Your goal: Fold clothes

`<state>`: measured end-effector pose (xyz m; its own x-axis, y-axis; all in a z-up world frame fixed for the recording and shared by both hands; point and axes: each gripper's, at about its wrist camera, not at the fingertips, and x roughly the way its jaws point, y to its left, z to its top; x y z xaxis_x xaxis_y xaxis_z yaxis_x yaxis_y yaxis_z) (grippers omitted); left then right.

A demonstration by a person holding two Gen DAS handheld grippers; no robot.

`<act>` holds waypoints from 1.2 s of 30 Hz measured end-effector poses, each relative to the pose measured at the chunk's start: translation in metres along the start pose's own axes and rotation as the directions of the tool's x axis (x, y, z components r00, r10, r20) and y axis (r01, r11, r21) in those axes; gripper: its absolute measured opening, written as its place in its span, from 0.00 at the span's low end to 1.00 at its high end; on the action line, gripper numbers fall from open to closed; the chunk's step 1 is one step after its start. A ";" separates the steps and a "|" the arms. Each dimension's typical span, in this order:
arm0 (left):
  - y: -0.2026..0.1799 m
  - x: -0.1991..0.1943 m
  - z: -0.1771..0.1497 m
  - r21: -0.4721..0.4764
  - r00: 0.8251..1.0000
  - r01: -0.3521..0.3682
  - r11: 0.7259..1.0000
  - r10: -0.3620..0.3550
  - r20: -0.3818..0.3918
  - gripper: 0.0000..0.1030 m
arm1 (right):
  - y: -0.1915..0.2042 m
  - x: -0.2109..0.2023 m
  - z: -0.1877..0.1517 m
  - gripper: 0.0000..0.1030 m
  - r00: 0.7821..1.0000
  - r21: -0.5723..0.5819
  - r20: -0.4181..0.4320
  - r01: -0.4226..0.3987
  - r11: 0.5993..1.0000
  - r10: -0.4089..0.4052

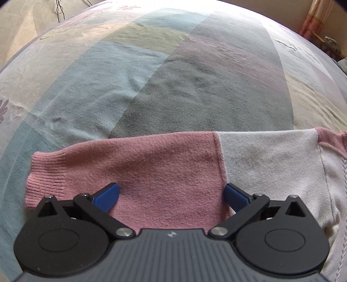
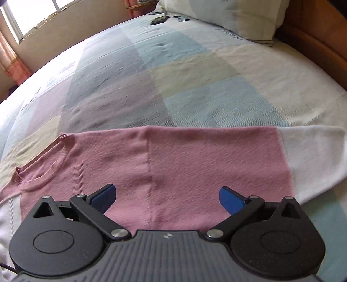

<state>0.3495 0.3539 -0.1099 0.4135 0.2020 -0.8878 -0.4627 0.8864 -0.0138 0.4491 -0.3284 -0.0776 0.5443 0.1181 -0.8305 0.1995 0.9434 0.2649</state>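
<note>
A pink-and-white knitted sweater (image 1: 173, 173) lies spread flat on a bed covered by a patchwork bedspread (image 1: 151, 86) of pale blue, grey, mauve and cream rectangles in a fine woven texture.

Left wrist view: the left gripper (image 1: 171, 195) hovers over a pink sleeve (image 1: 130, 169) that stretches to the left and ends in a ribbed cuff (image 1: 43, 175). Its jaws stand wide apart, one blue fingertip (image 1: 107, 196) over the pink knit, the other at the seam where the pink knit meets a white panel (image 1: 271, 156). Nothing lies clamped between them. The white knit at the right edge carries a raised cable pattern.

Right wrist view: the right gripper (image 2: 168, 198) hovers over the pink upper part of the sweater (image 2: 195, 162), jaws likewise spread and holding nothing. A vertical seam runs through the pink knit between the blue fingertips (image 2: 229, 200). To the left lies the curved ribbed neckline (image 2: 39, 173), with a short cable-knit strip beside it. To the right the pink gives way to a white sleeve (image 2: 314, 156) that reaches the frame edge.

At the far end of the bed rest a pale pillow (image 2: 227, 15) and a small dark flat object (image 2: 159, 20), too small to identify. A wooden headboard (image 2: 314, 39) stands at far right, and a window (image 2: 26, 17) at far left.
</note>
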 end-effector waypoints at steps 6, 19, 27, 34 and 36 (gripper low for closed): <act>0.052 -0.019 0.003 -0.060 1.000 -0.010 0.998 0.011 0.023 0.98 | 0.105 -0.013 -0.034 1.00 0.998 -0.232 -0.008 -0.064 0.971 0.064; 0.046 0.003 0.018 0.025 0.994 0.050 0.998 -0.052 0.096 0.98 | 0.237 -0.017 -0.104 1.00 0.985 -0.475 -0.082 -0.171 0.863 0.150; -0.050 -0.035 0.001 0.320 0.942 0.251 0.914 -0.306 0.136 0.99 | 0.256 0.024 -0.152 1.00 0.979 -0.496 -0.200 -0.144 0.856 0.049; -0.073 -0.007 -0.029 0.462 0.952 0.254 0.850 -0.303 0.035 0.99 | 0.261 0.025 -0.162 1.00 0.985 -0.551 -0.173 -0.117 0.826 0.024; -0.060 -0.014 -0.029 0.452 0.951 0.266 0.852 -0.308 0.022 0.99 | 0.260 0.024 -0.161 1.00 0.984 -0.564 -0.177 -0.128 0.816 0.032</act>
<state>0.3486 0.2856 -0.1106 0.5535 -0.0720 -0.8297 0.0700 0.9967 -0.0398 0.3826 -0.0304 -0.1079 0.3977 0.2015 -0.8951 -0.3662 0.9294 0.0465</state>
